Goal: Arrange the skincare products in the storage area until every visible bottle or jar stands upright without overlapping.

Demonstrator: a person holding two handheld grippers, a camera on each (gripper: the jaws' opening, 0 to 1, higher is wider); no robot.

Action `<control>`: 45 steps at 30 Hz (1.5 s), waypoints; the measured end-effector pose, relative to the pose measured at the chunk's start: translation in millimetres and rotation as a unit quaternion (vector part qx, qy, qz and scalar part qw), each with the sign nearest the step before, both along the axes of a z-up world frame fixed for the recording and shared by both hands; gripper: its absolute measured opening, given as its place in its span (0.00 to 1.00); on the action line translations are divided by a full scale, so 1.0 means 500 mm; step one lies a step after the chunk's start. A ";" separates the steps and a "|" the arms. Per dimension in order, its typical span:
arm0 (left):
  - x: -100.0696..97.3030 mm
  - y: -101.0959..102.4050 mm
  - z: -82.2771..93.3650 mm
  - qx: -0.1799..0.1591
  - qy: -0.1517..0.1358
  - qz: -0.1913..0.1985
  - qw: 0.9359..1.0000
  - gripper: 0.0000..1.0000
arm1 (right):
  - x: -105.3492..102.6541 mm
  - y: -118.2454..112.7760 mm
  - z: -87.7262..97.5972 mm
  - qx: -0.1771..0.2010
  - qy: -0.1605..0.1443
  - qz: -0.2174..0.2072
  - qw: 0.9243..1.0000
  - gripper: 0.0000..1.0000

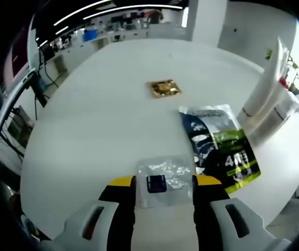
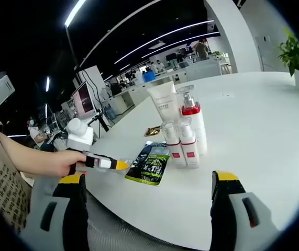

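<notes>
- Two grippers under my control, both with jaws spread and nothing between them that they pinch.
- From the left gripper view, my left gripper (image 1: 164, 184) sits low over the white table (image 1: 102, 120); a clear sachet (image 1: 162, 180) with a dark square lies flat on the table between its yellow tips, with no visible contact.
- Just beside that, I note a green-and-black sachet (image 1: 222, 149) lying flat, and a gold packet (image 1: 165, 88) farther off.
- My right gripper (image 2: 146, 183) stands wide open before the table edge.
- From the right gripper view, the skincare products stand upright in a tight cluster: a white tube (image 2: 164, 102), a pump bottle (image 2: 194, 125) with a red band, and two small bottles (image 2: 180, 144) in front, touching or nearly so.
- A hand (image 2: 60, 162) holds the left gripper at the left of the right gripper view.
</notes>
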State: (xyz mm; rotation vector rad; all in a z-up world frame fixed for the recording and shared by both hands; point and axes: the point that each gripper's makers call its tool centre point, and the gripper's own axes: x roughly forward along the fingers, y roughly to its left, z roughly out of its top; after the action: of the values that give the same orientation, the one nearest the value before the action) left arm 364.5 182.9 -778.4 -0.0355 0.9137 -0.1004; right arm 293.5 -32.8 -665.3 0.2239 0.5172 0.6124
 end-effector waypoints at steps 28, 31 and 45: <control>-0.048 0.029 0.067 -0.057 -0.052 -0.081 0.994 0.73 | -0.011 0.013 -0.004 -0.015 -0.006 0.020 1.000 1.00; -0.065 0.026 0.074 -0.066 -0.056 -0.103 0.991 0.78 | -0.012 0.012 -0.004 -0.016 -0.007 0.020 1.000 1.00; -0.101 0.032 0.134 -0.102 -0.091 -0.162 0.977 0.90 | -0.014 0.016 -0.006 -0.024 -0.009 0.028 0.999 1.00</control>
State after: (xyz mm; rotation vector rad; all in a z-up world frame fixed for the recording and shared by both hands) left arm 313.7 199.2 -711.2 -0.0662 0.7177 -0.4937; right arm 286.6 -24.8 -668.0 0.1595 0.5203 0.6549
